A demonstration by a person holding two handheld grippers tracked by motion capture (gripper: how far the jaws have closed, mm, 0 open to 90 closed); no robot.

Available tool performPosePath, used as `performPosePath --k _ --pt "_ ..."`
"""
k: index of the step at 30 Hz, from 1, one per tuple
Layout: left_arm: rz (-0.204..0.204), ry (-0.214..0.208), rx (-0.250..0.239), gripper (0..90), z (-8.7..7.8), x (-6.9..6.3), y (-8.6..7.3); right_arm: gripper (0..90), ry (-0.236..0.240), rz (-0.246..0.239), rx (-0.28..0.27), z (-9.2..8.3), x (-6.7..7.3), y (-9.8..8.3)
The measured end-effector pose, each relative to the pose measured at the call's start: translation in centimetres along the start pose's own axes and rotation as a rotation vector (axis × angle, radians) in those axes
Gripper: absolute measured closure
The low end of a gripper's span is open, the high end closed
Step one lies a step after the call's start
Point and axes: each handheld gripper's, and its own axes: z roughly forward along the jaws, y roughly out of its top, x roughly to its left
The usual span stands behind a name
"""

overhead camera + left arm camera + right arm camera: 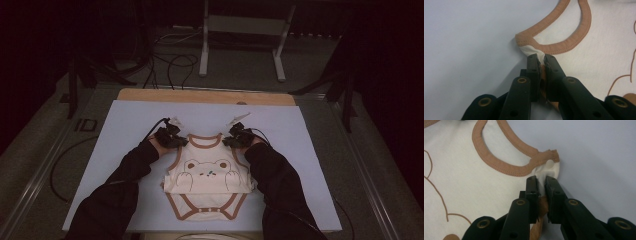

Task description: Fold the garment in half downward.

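Observation:
A cream baby bodysuit (207, 175) with brown trim and a bear print lies flat on the light blue mat (125, 130), neck away from the person. My left gripper (175, 138) is at its left shoulder strap and is shut on the cloth (534, 51) there, beside the brown trim (564, 47). At the right shoulder strap my right gripper (235, 137) is likewise shut on the cream cloth (544, 171), next to a small snap (549, 164). Both straps are bunched between the jaws.
The mat covers a wooden tabletop (205, 96). Beyond the table's far edge, a white frame stand (245, 30) and loose cables (170, 62) are on the floor. A cable (60, 165) trails off the mat's left side.

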Motion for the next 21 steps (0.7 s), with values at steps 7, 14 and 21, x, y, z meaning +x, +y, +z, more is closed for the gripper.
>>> performPosePath --k 7,14,21 --pt "-0.019 -0.002 -0.003 85.2 0.0 -0.1 0.1 82.4 -0.004 -0.008 0.007 -0.1 0.1 0.1" --pt "-0.014 0.003 -0.026 85.2 -0.5 -0.3 0.3 82.6 -0.009 -0.009 -0.006 -0.7 -0.1 0.2" --pt "0.009 0.017 -0.03 85.2 -1.6 -0.7 0.9 82.6 -0.003 -0.001 -0.027 -1.7 -0.1 0.4"
